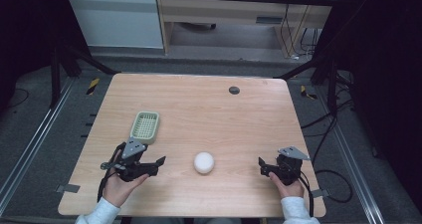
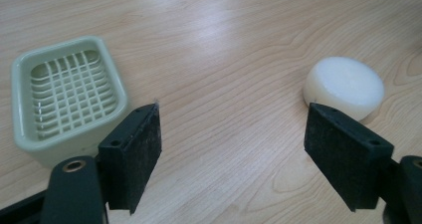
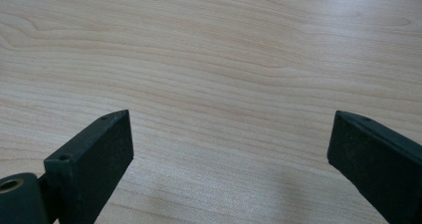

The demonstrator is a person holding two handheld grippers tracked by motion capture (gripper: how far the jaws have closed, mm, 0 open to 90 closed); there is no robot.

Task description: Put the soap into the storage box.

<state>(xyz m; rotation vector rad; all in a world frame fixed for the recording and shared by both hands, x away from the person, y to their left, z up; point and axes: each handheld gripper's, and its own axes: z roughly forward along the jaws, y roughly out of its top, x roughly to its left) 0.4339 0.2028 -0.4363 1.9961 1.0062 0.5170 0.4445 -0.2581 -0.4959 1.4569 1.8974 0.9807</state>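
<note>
High view: a white round soap (image 1: 204, 162) lies near the table's (image 1: 199, 104) front edge, between both grippers. Left gripper (image 1: 149, 165), jaws spread, is nearer than right gripper (image 1: 263, 166), likewise spread; green tray (image 1: 145, 126) sits toward the left edge.

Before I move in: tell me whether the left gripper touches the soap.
Apart. The high view shows bare table between the left gripper and the soap.
</note>
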